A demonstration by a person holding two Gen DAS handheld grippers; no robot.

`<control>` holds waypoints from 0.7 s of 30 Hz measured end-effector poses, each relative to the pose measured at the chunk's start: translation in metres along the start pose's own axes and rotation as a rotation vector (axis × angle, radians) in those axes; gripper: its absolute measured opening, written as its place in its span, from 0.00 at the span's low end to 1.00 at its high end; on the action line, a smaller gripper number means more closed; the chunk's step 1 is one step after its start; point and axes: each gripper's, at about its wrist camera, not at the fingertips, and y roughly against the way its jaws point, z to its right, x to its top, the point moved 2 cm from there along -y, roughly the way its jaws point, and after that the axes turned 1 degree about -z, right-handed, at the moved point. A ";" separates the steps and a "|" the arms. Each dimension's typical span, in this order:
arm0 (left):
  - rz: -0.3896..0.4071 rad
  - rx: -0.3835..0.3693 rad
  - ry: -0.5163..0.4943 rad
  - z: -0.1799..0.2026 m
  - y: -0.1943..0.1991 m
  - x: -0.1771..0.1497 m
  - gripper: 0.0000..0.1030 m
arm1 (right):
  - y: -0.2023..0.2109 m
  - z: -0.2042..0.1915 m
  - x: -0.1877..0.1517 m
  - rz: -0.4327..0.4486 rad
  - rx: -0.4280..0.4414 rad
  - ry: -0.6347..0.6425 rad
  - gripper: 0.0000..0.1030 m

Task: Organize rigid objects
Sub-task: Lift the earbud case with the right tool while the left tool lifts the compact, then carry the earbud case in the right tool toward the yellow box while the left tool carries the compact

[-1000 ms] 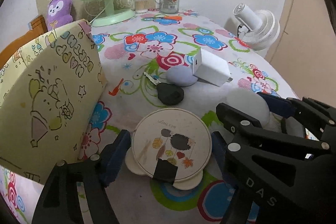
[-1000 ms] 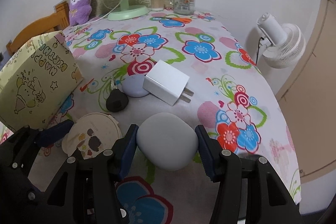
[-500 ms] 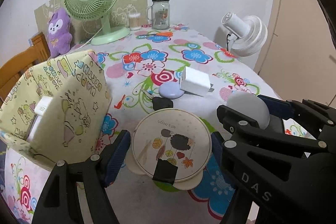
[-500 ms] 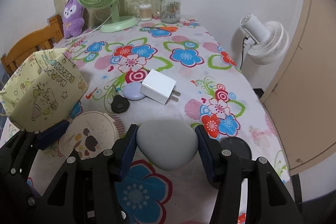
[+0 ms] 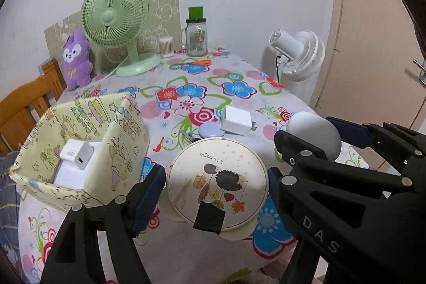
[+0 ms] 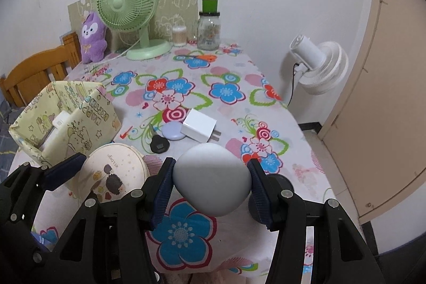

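My left gripper (image 5: 216, 186) is shut on a round cream case with a hedgehog picture (image 5: 217, 184), held above the floral table. My right gripper (image 6: 211, 184) is shut on a smooth grey rounded case (image 6: 211, 178), also lifted; that case (image 5: 315, 132) and the right gripper show at the right of the left wrist view. To the left stands a yellow patterned box (image 5: 117, 151), (image 6: 87, 121) holding a white charger (image 5: 76, 153). On the cloth lie a white plug adapter (image 6: 199, 125), a lilac disc (image 6: 173, 133) and a black key fob (image 6: 159, 146).
A green desk fan (image 6: 126, 1), a purple plush toy (image 6: 91, 39), a jar with a green lid (image 6: 209, 28) and a cotton swab tub (image 6: 179, 36) line the back of the table. A white floor fan (image 6: 318, 65) stands right; a wooden chair (image 6: 34, 71) left.
Both grippers have risen with their cases still held, so the table looks farther away. The inside of the yellow box with the white charger has come into sight.
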 end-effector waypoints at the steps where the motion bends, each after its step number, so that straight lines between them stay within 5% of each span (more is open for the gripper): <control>1: 0.003 0.002 -0.005 0.000 0.002 0.001 0.77 | 0.002 0.000 0.000 0.003 0.000 -0.003 0.56; 21: 0.066 -0.002 -0.035 -0.010 0.031 0.021 0.74 | 0.041 -0.008 0.020 0.077 -0.004 -0.017 0.56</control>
